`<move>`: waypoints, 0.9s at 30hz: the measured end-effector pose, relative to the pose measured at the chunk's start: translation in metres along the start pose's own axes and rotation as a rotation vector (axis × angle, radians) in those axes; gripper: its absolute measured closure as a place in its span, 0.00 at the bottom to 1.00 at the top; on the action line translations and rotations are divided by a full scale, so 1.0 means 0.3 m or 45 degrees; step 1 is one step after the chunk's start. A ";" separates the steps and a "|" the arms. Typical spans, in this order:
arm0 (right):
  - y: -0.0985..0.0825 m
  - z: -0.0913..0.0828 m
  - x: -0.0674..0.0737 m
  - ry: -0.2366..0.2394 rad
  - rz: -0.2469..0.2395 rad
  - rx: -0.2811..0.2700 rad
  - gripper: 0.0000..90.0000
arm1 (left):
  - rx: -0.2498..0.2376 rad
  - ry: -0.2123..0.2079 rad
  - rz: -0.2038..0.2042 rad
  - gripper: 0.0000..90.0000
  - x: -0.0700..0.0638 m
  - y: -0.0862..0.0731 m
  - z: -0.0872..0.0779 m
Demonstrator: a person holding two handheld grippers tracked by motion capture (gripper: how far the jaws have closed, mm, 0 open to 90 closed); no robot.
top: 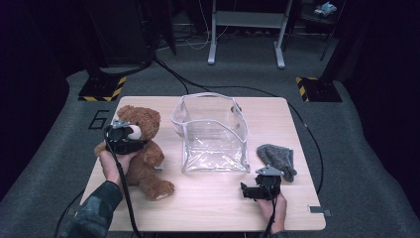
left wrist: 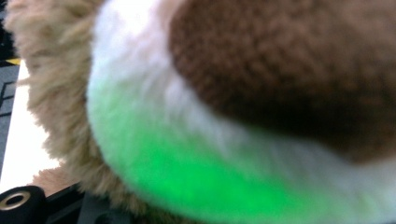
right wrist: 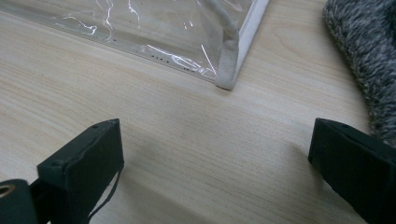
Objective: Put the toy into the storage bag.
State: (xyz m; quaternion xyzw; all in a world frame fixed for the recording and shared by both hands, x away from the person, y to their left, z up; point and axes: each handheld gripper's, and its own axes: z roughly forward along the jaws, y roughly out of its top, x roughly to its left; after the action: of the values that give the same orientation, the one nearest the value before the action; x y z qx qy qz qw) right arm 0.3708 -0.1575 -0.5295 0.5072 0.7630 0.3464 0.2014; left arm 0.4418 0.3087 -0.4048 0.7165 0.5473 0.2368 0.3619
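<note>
A brown teddy bear (top: 146,159) sits propped up at the table's left side. My left gripper (top: 124,134) is clamped on its head around the white muzzle. In the left gripper view the bear's muzzle and brown nose (left wrist: 280,70) press right up to the camera, lit green below. A clear plastic bag (top: 213,131) with a white rim stands open mid-table. My right gripper (top: 250,189) rests on the wood near the front edge, jaws wide apart and empty (right wrist: 212,140). The bag's near corner (right wrist: 226,70) lies just ahead of them.
A grey knitted cloth (top: 277,157) lies right of the bag and beside my right gripper, and appears as grey knit (right wrist: 369,60) at the right edge of that view. Bare wooden table (top: 208,203) spans the front. Cables and stand legs sit on the floor beyond.
</note>
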 end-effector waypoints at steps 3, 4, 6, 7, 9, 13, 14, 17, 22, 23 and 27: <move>0.000 0.000 -0.003 -0.003 -0.019 0.002 0.03 | 0.001 0.003 0.012 0.48 0.003 0.016 -0.006; 0.000 0.001 -0.003 -0.003 -0.018 0.003 0.03 | -0.011 0.005 0.007 0.48 0.004 0.027 -0.008; 0.000 0.001 -0.002 -0.002 -0.018 0.003 0.03 | -0.013 0.007 0.012 0.48 0.005 0.034 -0.010; 0.000 0.001 -0.002 -0.003 -0.019 0.004 0.03 | -0.028 0.012 -0.005 0.48 0.003 0.039 -0.010; 0.000 0.002 0.001 -0.009 -0.020 0.010 0.03 | -0.042 0.021 0.005 0.49 0.007 0.058 -0.017; 0.001 0.003 0.002 -0.012 -0.026 0.014 0.03 | -0.055 0.030 0.002 0.49 0.010 0.081 -0.026; 0.002 0.004 0.003 -0.012 -0.022 0.008 0.03 | -0.062 0.043 0.009 0.49 0.011 0.097 -0.032; 0.002 0.005 0.006 -0.020 -0.020 0.012 0.03 | -0.073 0.050 0.014 0.49 0.013 0.113 -0.038; 0.003 0.008 0.010 -0.034 -0.027 0.018 0.02 | -0.110 0.070 0.002 0.49 0.015 0.158 -0.052; 0.003 0.007 0.009 -0.027 -0.034 0.020 0.02 | -0.113 0.070 0.005 0.49 0.016 0.166 -0.054; 0.003 0.009 0.010 -0.036 -0.033 0.024 0.01 | -0.118 0.082 0.016 0.49 0.023 0.199 -0.066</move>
State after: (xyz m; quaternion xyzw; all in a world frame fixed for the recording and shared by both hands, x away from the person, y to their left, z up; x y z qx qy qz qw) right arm 0.3720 -0.1538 -0.5305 0.5042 0.7697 0.3292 0.2119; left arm 0.4659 0.3122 -0.3463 0.6944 0.5424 0.2872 0.3755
